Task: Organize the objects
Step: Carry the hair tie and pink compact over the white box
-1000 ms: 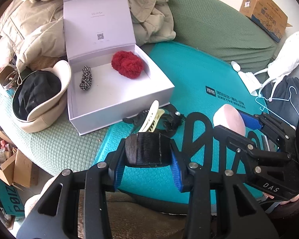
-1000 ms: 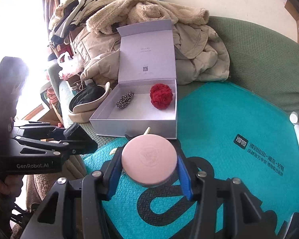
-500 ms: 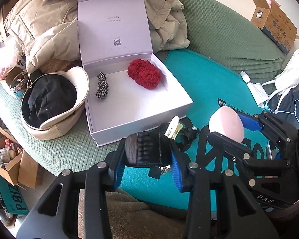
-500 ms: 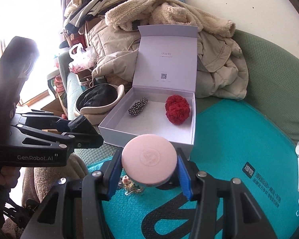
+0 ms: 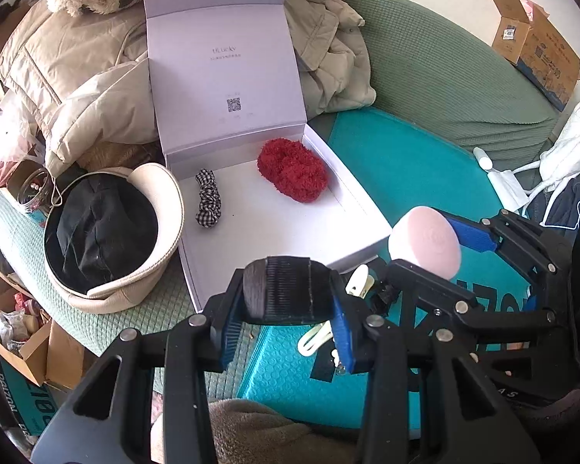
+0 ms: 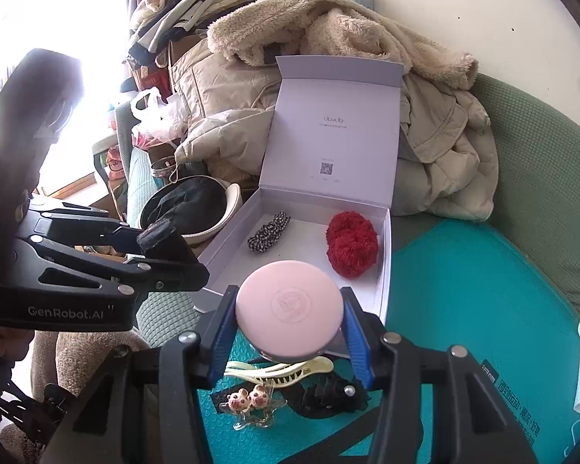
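Observation:
An open white box [image 5: 274,228] [image 6: 382,266] holds a red fluffy scrunchie [image 5: 292,175] [image 6: 352,248] and a checked scrunchie [image 5: 208,203] [image 6: 268,231]. My left gripper [image 5: 286,294] is shut on a black ribbed item [image 5: 286,290] just before the box's near edge; it shows at left in the right wrist view [image 6: 162,245]. My right gripper [image 6: 290,323] is shut on a round pink case [image 6: 290,307] [image 5: 425,241] by the box's near right corner. A cream claw clip [image 6: 280,371], a bear hair clip [image 6: 249,398] and black hair pieces [image 6: 324,396] lie on the teal mat below.
A cream hat with black lining [image 5: 104,232] sits left of the box. Piled coats [image 5: 77,73] lie behind it on the green sofa [image 5: 444,73]. A glass jar [image 5: 33,189] stands far left. Cardboard boxes [image 5: 537,50] and white hangers [image 5: 522,181] are at right.
Both grippers have moved forward toward the box with their loads; the box looks nearer and the hair clips on the mat have slid beneath the grippers.

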A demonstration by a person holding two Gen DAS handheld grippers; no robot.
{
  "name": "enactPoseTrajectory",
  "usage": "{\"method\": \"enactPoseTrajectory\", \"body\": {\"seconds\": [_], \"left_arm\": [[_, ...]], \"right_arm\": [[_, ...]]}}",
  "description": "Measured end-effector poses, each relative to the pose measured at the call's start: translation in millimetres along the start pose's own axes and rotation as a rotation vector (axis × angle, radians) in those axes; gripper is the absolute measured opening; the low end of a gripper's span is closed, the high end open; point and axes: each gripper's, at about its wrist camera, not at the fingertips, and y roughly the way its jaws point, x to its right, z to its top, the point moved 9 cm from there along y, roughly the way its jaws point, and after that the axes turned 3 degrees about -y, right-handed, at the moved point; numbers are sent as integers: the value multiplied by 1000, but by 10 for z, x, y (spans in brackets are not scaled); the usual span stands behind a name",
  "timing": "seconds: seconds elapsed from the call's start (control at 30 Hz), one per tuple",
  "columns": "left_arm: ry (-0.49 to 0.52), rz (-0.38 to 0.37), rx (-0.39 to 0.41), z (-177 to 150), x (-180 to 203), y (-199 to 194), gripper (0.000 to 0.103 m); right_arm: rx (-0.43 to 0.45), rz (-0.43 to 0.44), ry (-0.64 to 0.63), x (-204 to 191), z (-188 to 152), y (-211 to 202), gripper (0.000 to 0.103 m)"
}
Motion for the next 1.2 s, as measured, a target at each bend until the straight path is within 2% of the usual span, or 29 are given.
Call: {"method": "enactPoseTrajectory", "body": {"seconds": [0.53,0.87,1.0,1.2], "left_arm": [[-12,-1,-56,310,-230,604,38],[-10,-1,-74,440,-305,972,38],[-9,21,-69,483,-327,1122,38],[-10,23,-99,492,-338,1355,38]], "right_arm": [[-57,22,7,197,122,621,51],[-103,27,26,359,74,968,51],[-117,23,15,409,55,1078,51],[-145,30,11,456,-4,1233,51]]}}
